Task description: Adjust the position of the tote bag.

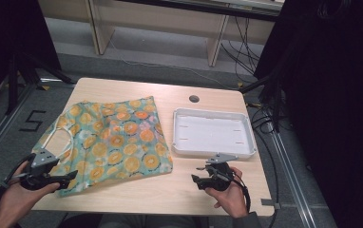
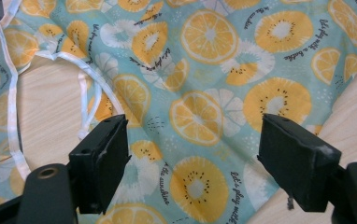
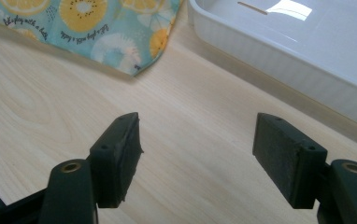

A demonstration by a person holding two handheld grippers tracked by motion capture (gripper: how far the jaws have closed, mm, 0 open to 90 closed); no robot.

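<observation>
Apron [image 1: 115, 140] (fruit-printed) beside white tray [image 1: 214, 150]

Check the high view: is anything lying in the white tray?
No. The white tray sits right of the fruit-print cloth with a bare inside, save faint marks on its floor.

On the table [image 1: 179, 190], the cloth [image 1: 113, 137] lies toward nine o'clock and the tray [image 1: 213, 132] just beside it toward three. The left gripper [image 1: 70, 179] sits at the cloth's seven o'clock corner; the right gripper [image 1: 196, 179] at the tray's six.
</observation>
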